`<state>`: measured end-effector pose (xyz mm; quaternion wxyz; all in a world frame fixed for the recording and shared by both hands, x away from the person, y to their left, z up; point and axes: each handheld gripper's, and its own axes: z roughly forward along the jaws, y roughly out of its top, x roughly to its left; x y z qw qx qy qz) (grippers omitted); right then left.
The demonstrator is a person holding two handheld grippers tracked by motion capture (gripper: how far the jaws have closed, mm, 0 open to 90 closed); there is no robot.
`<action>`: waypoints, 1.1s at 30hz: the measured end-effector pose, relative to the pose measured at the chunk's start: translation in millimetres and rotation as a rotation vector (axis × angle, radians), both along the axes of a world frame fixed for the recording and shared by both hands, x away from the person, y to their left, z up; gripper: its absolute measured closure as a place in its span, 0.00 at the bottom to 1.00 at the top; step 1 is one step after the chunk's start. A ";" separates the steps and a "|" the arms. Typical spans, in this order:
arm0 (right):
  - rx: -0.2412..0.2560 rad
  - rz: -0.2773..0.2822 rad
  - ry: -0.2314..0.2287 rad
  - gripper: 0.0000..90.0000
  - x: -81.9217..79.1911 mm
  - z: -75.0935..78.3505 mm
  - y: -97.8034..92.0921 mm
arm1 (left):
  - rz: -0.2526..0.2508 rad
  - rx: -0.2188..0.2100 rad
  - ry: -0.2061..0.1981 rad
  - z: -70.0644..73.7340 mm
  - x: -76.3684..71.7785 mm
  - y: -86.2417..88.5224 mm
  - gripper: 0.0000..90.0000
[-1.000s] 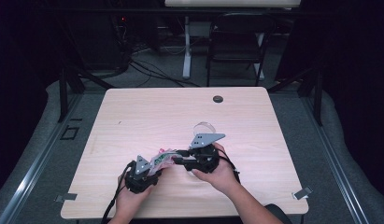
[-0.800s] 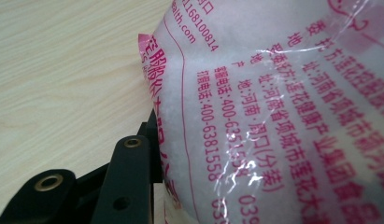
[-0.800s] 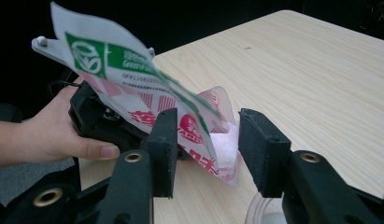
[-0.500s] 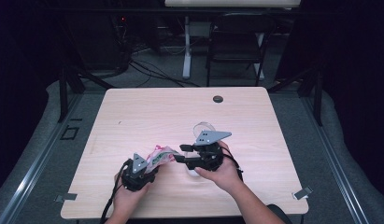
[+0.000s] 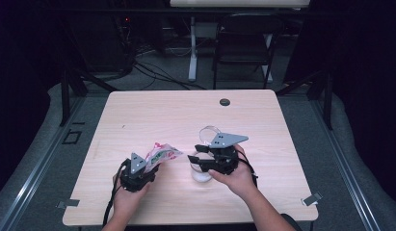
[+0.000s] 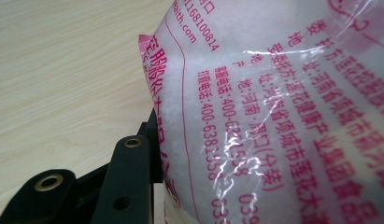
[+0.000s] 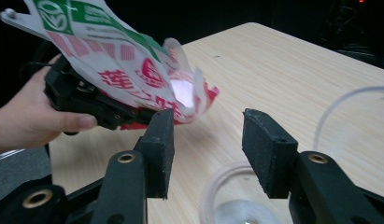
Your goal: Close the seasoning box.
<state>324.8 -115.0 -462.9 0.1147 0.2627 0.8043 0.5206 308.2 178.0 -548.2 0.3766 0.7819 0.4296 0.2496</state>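
In the high view the plastic bag point(image 5: 160, 155) lies lower left of centre, its long axis slanting up toward the right, free end aimed at the clear cup point(image 5: 202, 171). The left gripper point(image 5: 138, 169) clamps the bag's lower end (red print up close in the left gripper view point(image 6: 283, 116)), that hand point(image 5: 125, 199) coming up from the bottom edge. The right gripper point(image 5: 200, 154), cradled in the right hand point(image 5: 236, 175), points left over the cup, jaws well apart and empty; the right gripper view point(image 7: 208, 140) shows the gap.
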 end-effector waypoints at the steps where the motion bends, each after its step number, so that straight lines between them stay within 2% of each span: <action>1: -0.001 -0.010 -0.001 0.60 0.3 -0.2 -2.2 | -0.002 0.001 -0.005 0.7 0.9 0.5 0.68; 10: -0.014 -0.065 0.022 0.59 0.3 -4.6 -15.3 | 0.002 0.013 -0.034 6.2 7.2 -1.1 0.68; 14: -0.013 -0.060 0.058 0.63 -0.8 -6.8 -19.4 | -0.002 0.019 -0.052 10.4 9.0 -3.0 0.68; 19: -0.024 -0.057 0.061 0.70 -4.0 -7.1 -22.0 | -0.007 0.021 -0.060 12.7 11.7 -4.8 0.68; 22: -0.034 -0.048 0.069 0.74 -4.8 -5.1 -22.4 | -0.012 0.023 -0.064 13.2 12.6 -6.5 0.68; 26: -0.058 -0.052 0.057 0.79 -5.1 2.1 -22.9 | -0.014 0.042 -0.075 14.2 12.5 -8.1 0.68; 33: -0.026 -0.064 0.071 0.82 3.2 11.9 -28.7 | -0.022 0.065 -0.087 15.5 14.0 -10.7 0.68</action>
